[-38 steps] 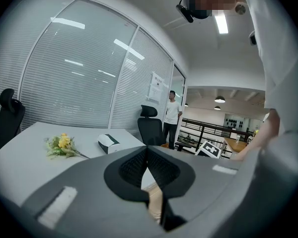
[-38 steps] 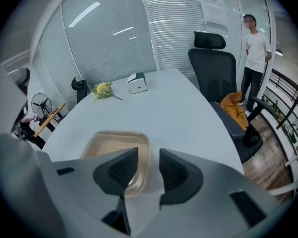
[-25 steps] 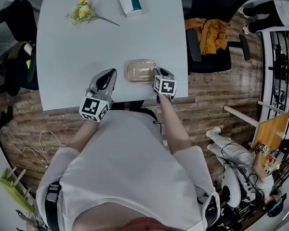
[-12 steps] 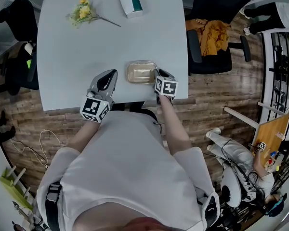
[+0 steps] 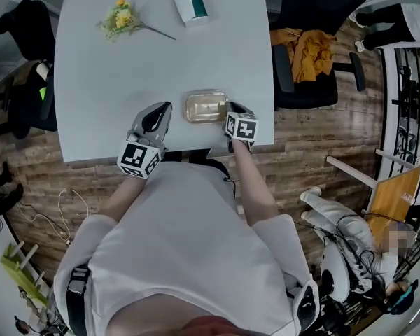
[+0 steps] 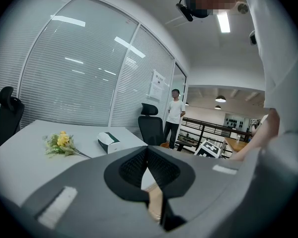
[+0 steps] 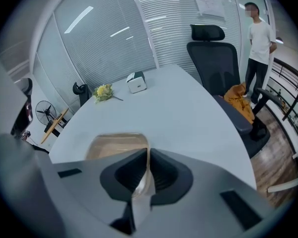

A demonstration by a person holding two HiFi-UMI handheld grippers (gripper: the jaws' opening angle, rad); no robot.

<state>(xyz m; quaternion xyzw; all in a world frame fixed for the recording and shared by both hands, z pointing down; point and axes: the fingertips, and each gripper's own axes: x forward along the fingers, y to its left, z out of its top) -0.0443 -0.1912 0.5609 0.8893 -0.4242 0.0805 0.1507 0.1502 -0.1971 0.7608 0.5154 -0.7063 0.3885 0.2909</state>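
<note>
Presently we find the right gripper (image 5: 232,108) clamped on the amber plastic tray (image 5: 205,107). In the right gripper view both pads are pressed onto the tray's near right rim, and the thin wall stands upright between them. The tray rests flat on the white table (image 5: 126,82), close to the table's near edge and right of its middle. The left gripper (image 5: 160,109) sits to the tray's left, near it but apart from it, over the same near edge. In the left gripper view its jaws meet at the tips with nothing held between them. At the far end of the table we note a bunch of yellow flowers (image 5: 122,18) and a tissue box (image 5: 190,4), set side by side and well apart from the tray. A black office chair (image 5: 315,19) stands off the table's right side with an orange garment (image 5: 304,47) draped on it. A standing person (image 7: 260,38) is behind the chair.
</note>
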